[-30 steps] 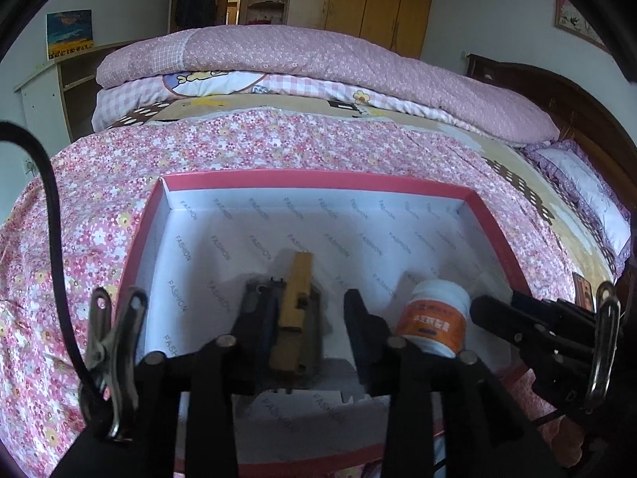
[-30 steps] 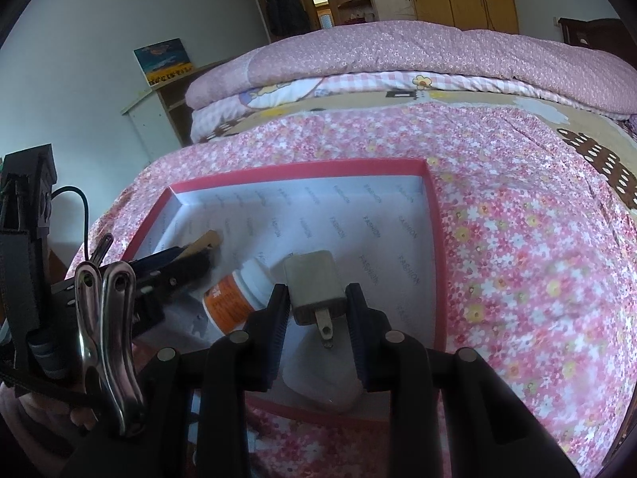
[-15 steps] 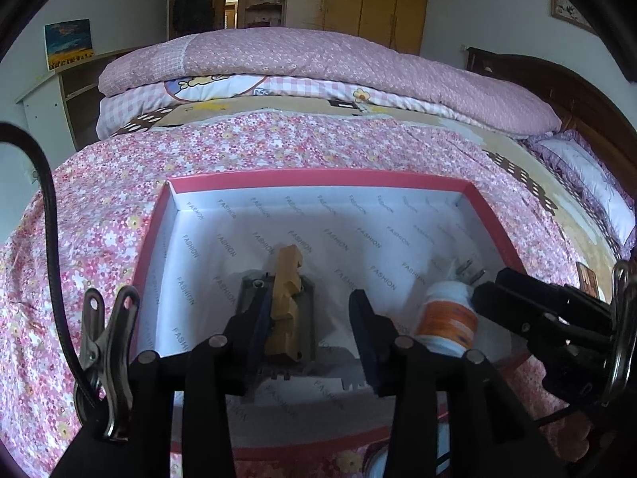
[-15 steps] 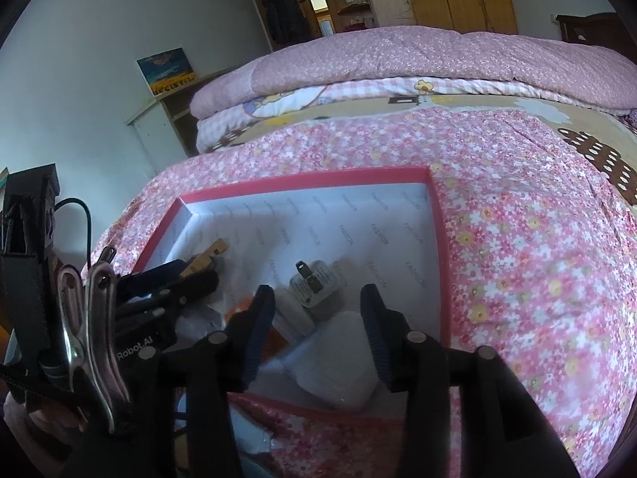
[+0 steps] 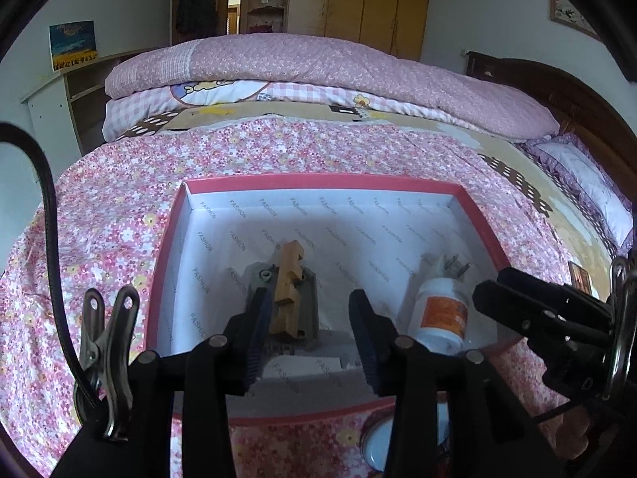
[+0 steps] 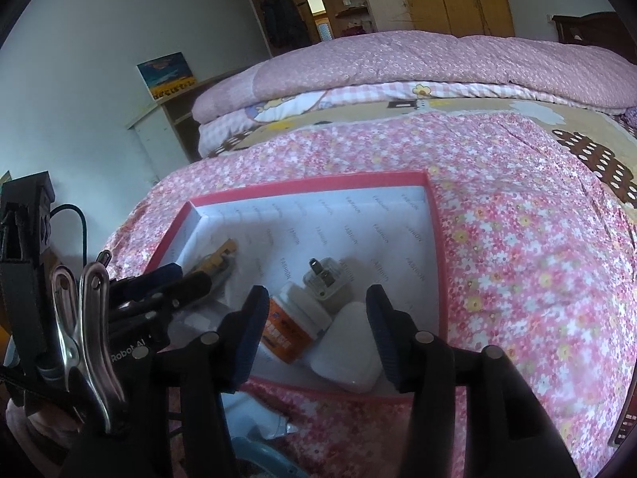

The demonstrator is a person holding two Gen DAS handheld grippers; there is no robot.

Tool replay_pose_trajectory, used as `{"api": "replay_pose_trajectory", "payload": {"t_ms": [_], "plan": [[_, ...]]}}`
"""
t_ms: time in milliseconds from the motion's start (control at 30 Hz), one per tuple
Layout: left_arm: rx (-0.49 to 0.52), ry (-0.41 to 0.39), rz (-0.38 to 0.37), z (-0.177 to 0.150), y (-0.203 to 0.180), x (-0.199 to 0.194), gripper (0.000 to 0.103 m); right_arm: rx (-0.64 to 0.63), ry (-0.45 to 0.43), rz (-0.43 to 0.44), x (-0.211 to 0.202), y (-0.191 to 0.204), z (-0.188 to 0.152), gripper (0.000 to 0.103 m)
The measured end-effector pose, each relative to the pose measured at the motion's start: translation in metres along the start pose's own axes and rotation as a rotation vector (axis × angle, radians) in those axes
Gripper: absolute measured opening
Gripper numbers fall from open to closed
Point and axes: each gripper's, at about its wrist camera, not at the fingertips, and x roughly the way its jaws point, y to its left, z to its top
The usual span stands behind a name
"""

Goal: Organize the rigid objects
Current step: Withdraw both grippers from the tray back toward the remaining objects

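A red-rimmed box with white lining lies on the flowered bed; it also shows in the right wrist view. Inside lie a wooden notched piece on a grey block, a white bottle with an orange label, a plug adapter and a white rounded case. My left gripper is open and empty just before the wooden piece. My right gripper is open and empty above the bottle and case.
Folded pink quilts lie at the far side of the bed. A pillow and wooden headboard are at the right. A round white item and a white tube lie on the bedspread before the box's near rim.
My right gripper opened and let the plug adapter go into the box, then drew back. My left gripper opened, leaving the wooden piece on the grey block, and also drew back.
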Motion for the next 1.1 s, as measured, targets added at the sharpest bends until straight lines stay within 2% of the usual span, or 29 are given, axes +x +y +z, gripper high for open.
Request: {"api": "replay_pose_trajectory", "payload": {"t_ms": [1100], "plan": [[-0.031,-0.035,0.023,-0.034,0.006,-0.065,0.042,0.051,0.001,0.098,-0.054,0.022,-0.028,0.052]]}}
